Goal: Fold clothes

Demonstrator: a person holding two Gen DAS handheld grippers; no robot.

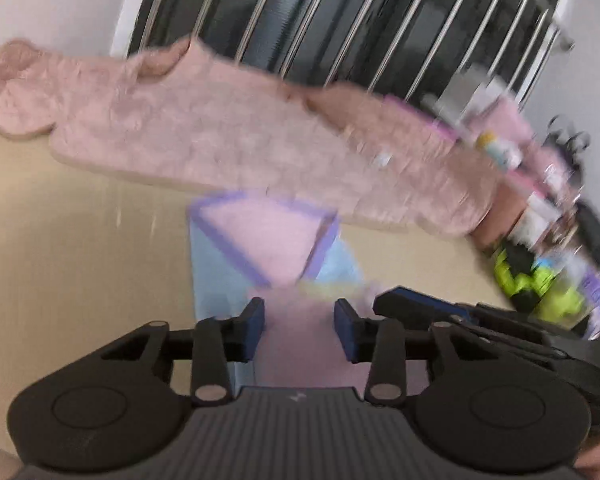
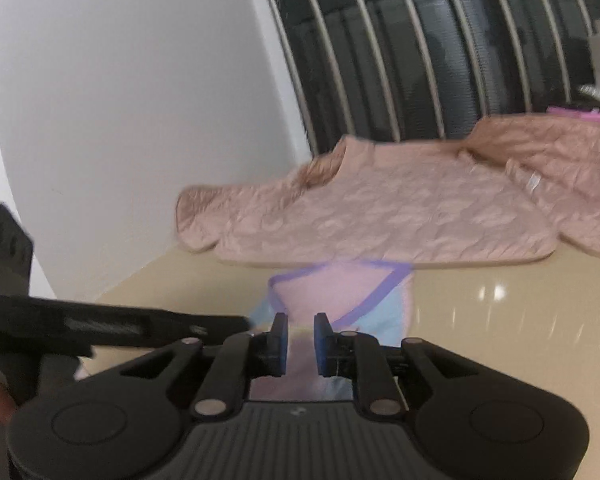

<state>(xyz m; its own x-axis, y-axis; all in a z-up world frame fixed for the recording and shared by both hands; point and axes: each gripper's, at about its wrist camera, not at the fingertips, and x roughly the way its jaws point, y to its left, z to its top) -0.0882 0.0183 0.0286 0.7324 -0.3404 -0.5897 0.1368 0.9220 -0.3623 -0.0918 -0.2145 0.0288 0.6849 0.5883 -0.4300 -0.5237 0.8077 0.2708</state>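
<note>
Before me a small pink garment (image 1: 260, 240) with purple trim lies folded over light blue cloth. Beyond it, my quilted pink jacket (image 2: 380, 216) lies spread flat.

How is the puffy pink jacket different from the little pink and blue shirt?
The pink jacket looks quilted and puffy; the small shirt looks thin and smooth. The jacket is one dusty pink; the shirt is pale pink with purple trim and light blue parts. The jacket is much bigger and lies spread out farther back by the window bars; the shirt lies right in front of both grippers. Both rest on the beige table.
</note>
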